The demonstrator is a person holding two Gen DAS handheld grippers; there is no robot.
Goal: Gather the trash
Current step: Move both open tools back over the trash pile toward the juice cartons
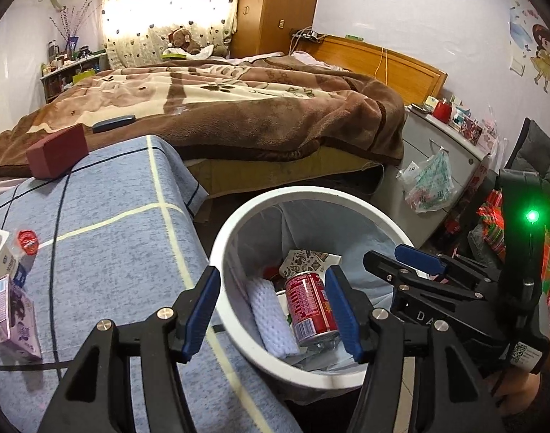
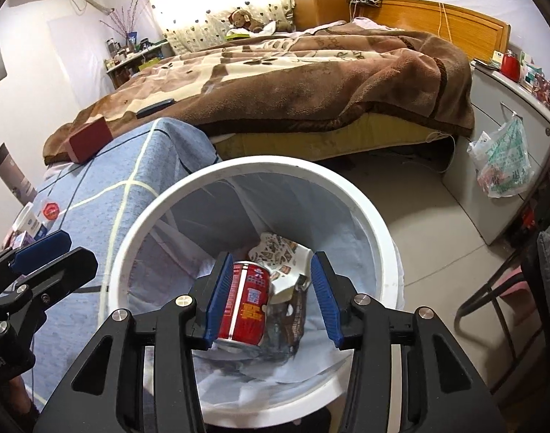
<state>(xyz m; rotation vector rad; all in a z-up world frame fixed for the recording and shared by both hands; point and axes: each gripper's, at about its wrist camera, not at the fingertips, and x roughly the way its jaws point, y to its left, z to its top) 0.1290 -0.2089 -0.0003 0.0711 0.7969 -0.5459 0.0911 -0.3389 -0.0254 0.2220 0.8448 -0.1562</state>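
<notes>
A white bin (image 1: 238, 216) with a pale liner stands beside the blue-clothed table (image 1: 112, 198). In it lie a red can (image 1: 309, 306), a white foam sheet (image 1: 271, 317) and a printed paper carton (image 1: 307, 261). My left gripper (image 1: 271, 310) hangs open over the bin's near rim, nothing between its pads. My right gripper (image 2: 273, 301) is open above the bin (image 2: 260, 166); the red can (image 2: 246, 306) lies below, beside its left pad and not pinched. On the table's left sit a white yoghurt cup (image 1: 0, 256), a red lid (image 1: 27, 241) and a purple carton (image 1: 13, 321).
A red box (image 1: 56, 155) rests at the table's far edge against the bed with its brown blanket (image 1: 238, 108). A grey cabinet (image 2: 509, 144) with a hanging plastic bag (image 2: 502, 166) stands on the right. A dark chair frame (image 2: 498, 306) is near the bin's right.
</notes>
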